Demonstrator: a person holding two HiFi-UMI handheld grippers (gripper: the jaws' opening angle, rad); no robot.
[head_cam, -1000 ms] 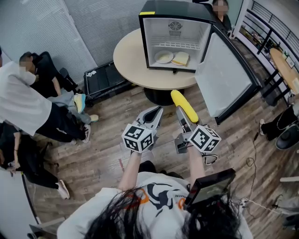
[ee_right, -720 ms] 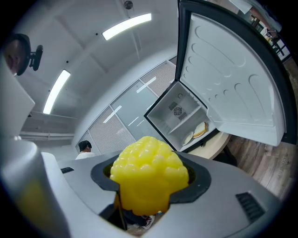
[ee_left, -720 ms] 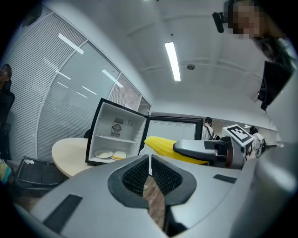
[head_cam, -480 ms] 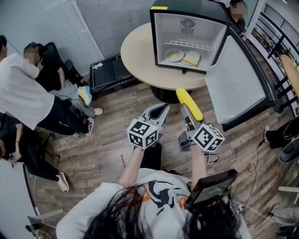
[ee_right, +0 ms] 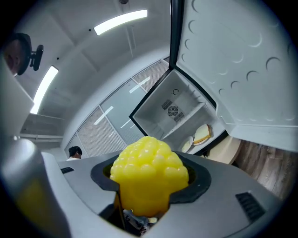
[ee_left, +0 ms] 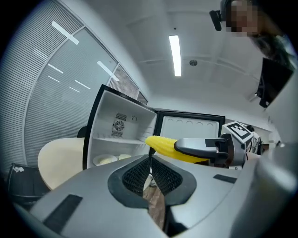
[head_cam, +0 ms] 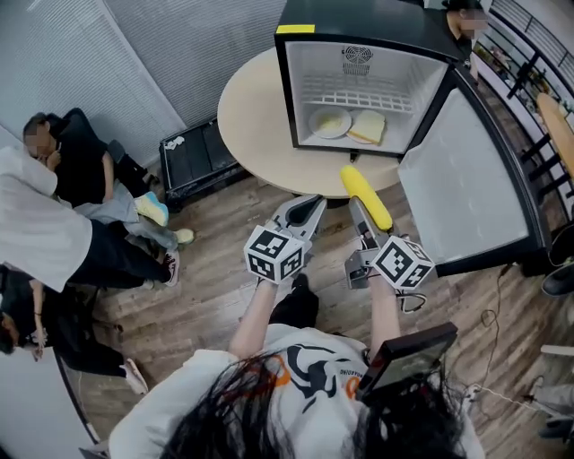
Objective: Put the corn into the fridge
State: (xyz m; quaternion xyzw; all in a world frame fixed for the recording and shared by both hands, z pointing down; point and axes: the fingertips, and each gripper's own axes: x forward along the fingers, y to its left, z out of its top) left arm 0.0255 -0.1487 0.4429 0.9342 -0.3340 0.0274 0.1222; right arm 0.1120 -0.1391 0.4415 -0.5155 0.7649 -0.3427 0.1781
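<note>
corn (head_cam: pixel 366 195) gripped by right tool (head_cam: pixel 353 206), pointing 12 o'clock toward the open fridge (head_cam: pixel 359 20) for loading; left tool (head_cam: pixel 309 206) closed, empty

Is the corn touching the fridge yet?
Apart. In the head view, a strip of bare table shows between the corn tip and the fridge.

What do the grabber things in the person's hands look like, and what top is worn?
The left gripper and the right gripper are grey plastic, each with two long pointed jaws lined with black textured pads. Each carries a white cube printed with black square markers. The person wears a white short-sleeved T-shirt with an orange and black print.
</note>
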